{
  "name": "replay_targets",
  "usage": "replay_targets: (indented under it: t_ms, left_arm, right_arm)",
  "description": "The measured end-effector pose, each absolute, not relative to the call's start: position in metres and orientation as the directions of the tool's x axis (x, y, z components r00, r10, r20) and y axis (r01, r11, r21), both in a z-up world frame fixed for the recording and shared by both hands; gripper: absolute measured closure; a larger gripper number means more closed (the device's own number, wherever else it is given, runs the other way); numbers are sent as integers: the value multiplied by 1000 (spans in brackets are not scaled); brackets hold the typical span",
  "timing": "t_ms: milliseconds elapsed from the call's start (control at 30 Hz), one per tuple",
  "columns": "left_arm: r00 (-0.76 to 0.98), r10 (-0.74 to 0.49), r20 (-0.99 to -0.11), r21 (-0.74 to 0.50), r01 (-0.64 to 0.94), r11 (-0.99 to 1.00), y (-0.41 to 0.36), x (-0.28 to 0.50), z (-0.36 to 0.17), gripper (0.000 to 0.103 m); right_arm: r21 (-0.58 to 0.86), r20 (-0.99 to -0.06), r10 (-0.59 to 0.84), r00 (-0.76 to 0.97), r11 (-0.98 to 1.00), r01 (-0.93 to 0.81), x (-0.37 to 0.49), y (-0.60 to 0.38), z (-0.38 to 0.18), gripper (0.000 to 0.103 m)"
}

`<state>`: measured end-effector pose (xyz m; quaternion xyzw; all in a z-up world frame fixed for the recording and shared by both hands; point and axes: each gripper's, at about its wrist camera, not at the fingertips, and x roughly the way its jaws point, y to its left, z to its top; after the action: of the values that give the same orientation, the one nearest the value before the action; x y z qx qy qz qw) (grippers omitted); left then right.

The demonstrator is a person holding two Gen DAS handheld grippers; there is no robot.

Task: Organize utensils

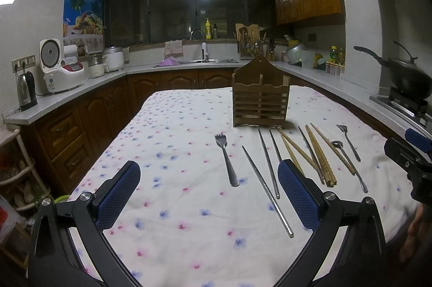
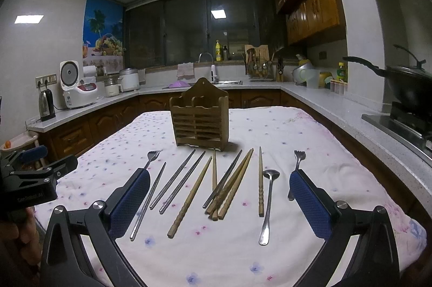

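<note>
A wooden utensil holder (image 1: 260, 100) (image 2: 200, 119) stands upright on the floral tablecloth (image 1: 175, 125). In front of it lie a metal fork (image 1: 226, 160) (image 2: 152, 157), several metal chopsticks (image 1: 266, 187) (image 2: 175, 179), several wooden chopsticks (image 1: 321, 157) (image 2: 232, 184), a metal spoon (image 1: 348, 160) (image 2: 267, 203) and a second fork (image 1: 348, 141) (image 2: 297, 160). My left gripper (image 1: 209, 196) is open and empty above the cloth, the fork between its fingers. My right gripper (image 2: 220, 206) is open and empty over the chopsticks; it also shows at the right edge of the left wrist view (image 1: 413, 154).
The table sits in a U-shaped kitchen. Counters run left, back and right, with a kettle (image 1: 25, 92), rice cooker (image 1: 62, 71), sink (image 1: 208, 60) and a wok (image 1: 405, 73) on the stove. The left gripper's body (image 2: 32, 179) shows at the left of the right wrist view.
</note>
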<state>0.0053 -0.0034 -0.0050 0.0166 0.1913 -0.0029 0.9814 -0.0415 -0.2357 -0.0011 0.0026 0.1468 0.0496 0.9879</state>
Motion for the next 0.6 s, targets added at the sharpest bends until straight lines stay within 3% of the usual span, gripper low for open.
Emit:
replay_targets:
  t_ms: [600]
  left_arm:
    - [829,-93,-552,-47,80,996,-6,70,-12,0]
  right_arm:
    - [82,-432,133,892,991,-109,3,-253,-8,0]
